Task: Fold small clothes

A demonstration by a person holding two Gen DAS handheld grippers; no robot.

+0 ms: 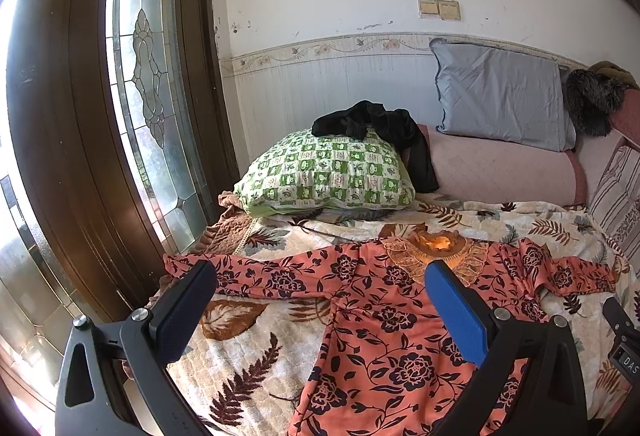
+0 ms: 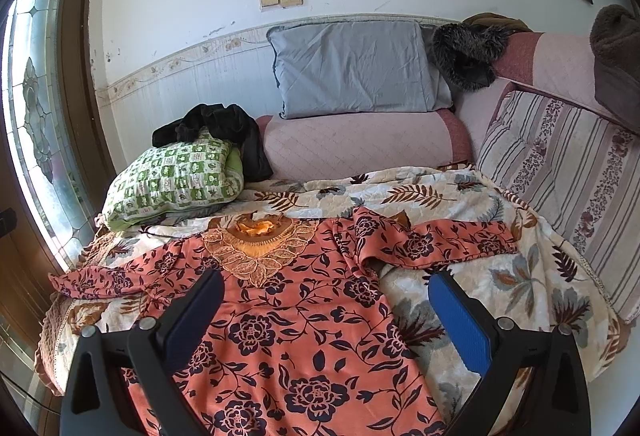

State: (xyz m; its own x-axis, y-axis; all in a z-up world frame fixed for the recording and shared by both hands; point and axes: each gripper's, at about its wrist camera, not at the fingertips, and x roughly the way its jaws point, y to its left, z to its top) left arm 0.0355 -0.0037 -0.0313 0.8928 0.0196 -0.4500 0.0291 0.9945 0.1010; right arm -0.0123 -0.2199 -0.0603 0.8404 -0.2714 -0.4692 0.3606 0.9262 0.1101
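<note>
We've got the floral dress [image 1: 380, 320] spread flat under both claws, left gripper [image 1: 320, 276] and right gripper [image 2: 326, 284] both released, holding nothing, green pillow [image 1: 328, 171] beyond.

dress [image 2: 304, 332]: thin smooth printed cloth, lace collar | bedspread [image 2: 472, 276]: quilted matt fabric | gripper pads [image 1: 456, 312]: ribbed blue plastic on matt black frames | door [image 1: 80, 139]: glossy dark wood, textured leaded glass

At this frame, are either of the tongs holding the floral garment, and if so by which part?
Nothing is held. Both the left tongs and right tongs are open above the orange floral garment, which lies spread flat on the bedspread.
</note>
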